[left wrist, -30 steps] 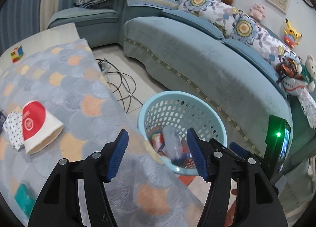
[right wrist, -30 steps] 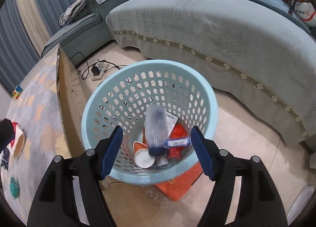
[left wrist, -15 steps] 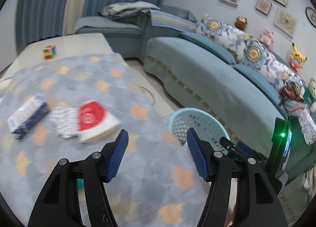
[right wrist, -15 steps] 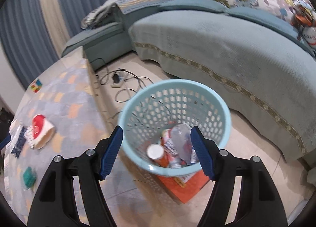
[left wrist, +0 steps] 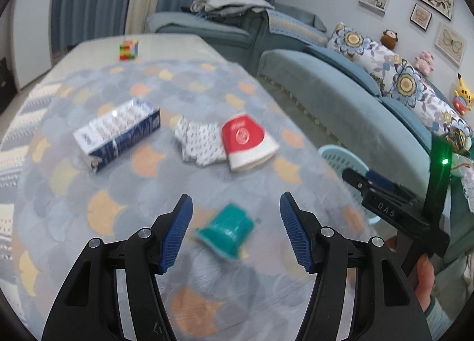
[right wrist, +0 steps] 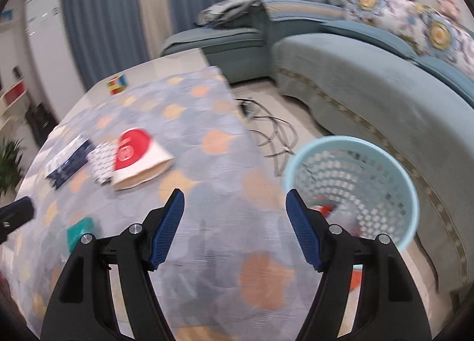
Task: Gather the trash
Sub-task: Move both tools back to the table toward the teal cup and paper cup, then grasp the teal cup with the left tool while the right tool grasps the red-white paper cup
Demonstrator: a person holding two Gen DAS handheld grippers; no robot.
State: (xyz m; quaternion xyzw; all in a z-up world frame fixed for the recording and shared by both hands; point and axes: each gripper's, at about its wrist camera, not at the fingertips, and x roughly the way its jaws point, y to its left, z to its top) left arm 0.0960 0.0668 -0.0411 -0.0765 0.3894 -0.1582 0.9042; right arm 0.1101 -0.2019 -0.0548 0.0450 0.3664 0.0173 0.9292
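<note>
One teal cup (left wrist: 226, 232), between left tool (left wrist: 235, 229) tips

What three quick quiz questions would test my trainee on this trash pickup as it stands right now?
1. True or false: the left tool is closed on the teal cup.
2. Which item lies directly against the red and white paper cup? A) puzzle cube B) dotted wrapper C) blue and white tissue pack
3. Where does the light blue basket stand relative to the table?

Key
1. False: both jaws stand apart, and the cup lies on the tablecloth between them, untouched.
2. B.
3. On the floor beside the table, between it and the sofa, with trash already inside. The right tool is open and holds nothing.
</note>
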